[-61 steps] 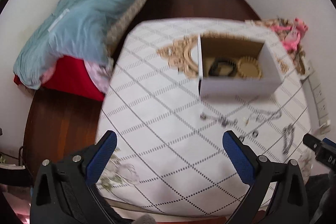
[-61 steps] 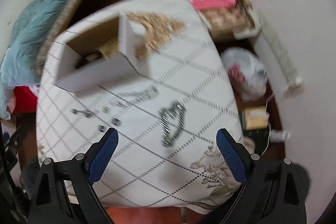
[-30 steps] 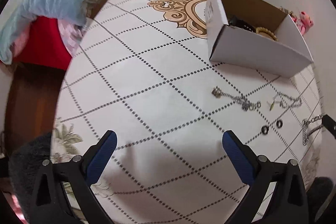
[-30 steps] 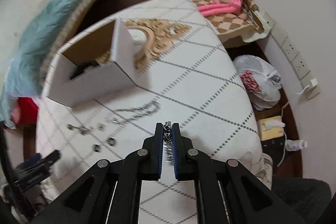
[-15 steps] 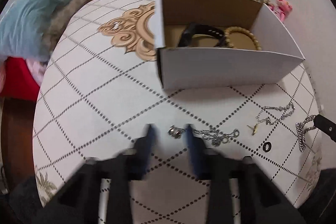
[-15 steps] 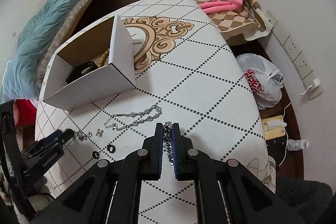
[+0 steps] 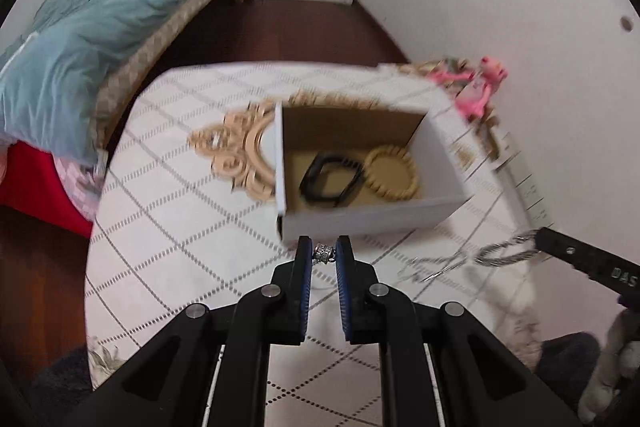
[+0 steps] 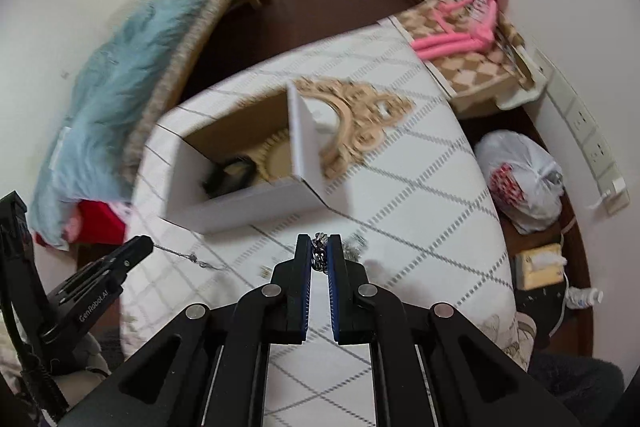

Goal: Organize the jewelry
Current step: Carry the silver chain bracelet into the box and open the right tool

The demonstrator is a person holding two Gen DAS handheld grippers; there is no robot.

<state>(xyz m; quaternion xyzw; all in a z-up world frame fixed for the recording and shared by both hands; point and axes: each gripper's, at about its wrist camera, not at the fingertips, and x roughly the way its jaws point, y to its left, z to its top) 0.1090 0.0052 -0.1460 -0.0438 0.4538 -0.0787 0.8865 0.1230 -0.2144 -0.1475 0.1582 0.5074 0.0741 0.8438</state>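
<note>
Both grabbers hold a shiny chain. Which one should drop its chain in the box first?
Probably the left gripper. It is shut on a thin chain right at the white box, near wall. The right gripper, shut on its chunky chain, looks farther back.

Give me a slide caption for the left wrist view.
Left gripper pinching a silver chain before the open white box.

L gripper [image 7: 324, 254] now clamps lifted bead chain [image 7: 323, 253]
</note>
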